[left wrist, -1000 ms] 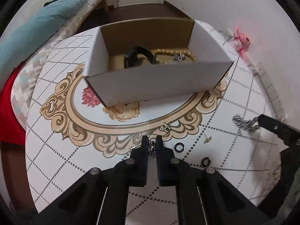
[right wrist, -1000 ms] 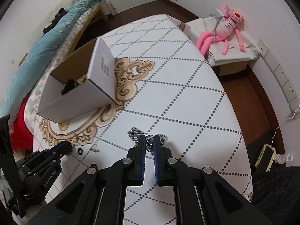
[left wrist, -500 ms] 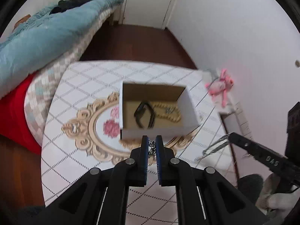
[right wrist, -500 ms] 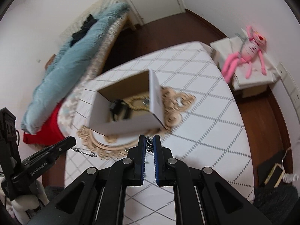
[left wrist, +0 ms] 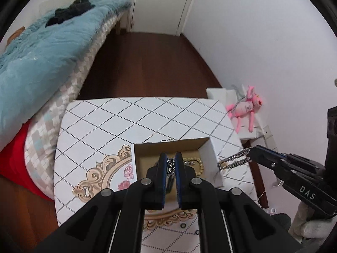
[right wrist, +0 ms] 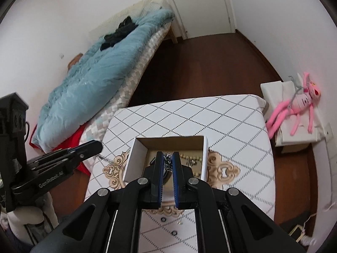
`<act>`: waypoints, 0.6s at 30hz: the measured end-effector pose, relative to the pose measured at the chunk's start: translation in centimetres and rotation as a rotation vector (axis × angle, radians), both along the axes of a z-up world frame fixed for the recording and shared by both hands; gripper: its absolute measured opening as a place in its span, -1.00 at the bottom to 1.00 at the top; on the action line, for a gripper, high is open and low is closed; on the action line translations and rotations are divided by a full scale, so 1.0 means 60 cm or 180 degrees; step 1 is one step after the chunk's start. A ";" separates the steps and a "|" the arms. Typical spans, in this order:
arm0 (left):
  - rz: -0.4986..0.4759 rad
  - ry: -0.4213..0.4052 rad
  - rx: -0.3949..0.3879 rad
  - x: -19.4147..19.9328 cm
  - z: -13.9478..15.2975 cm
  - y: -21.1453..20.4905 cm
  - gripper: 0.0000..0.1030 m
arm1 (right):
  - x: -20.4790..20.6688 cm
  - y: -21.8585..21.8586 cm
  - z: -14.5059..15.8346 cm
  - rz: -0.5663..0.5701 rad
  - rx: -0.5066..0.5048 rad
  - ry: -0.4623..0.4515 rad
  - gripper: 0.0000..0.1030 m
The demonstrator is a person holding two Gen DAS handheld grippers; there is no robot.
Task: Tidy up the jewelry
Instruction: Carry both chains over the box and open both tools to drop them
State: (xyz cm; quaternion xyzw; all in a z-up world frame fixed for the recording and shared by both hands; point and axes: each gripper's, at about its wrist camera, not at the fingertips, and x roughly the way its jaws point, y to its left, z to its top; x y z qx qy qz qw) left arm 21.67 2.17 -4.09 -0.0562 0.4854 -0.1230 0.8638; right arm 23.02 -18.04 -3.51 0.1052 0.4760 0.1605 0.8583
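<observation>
Two grippers held one silver chain above the jewelry box.

The table [right wrist: 231, 126] wore a white diamond-check cloth; a bed with a blue quilt [right wrist: 94, 80] lay at ten o'clock, a pink plush toy [right wrist: 299, 105] at three. The left gripper [left wrist: 170, 164] and right gripper [right wrist: 167, 160] were each clamped tight on the silver chain [left wrist: 233, 162], over the open cardboard box [right wrist: 134, 158] holding beads.
</observation>
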 end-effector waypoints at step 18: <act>0.0426 0.0505 0.0503 0.074 -0.083 0.020 0.52 | 0.147 0.030 -0.123 0.0071 -0.0461 0.0580 -0.42</act>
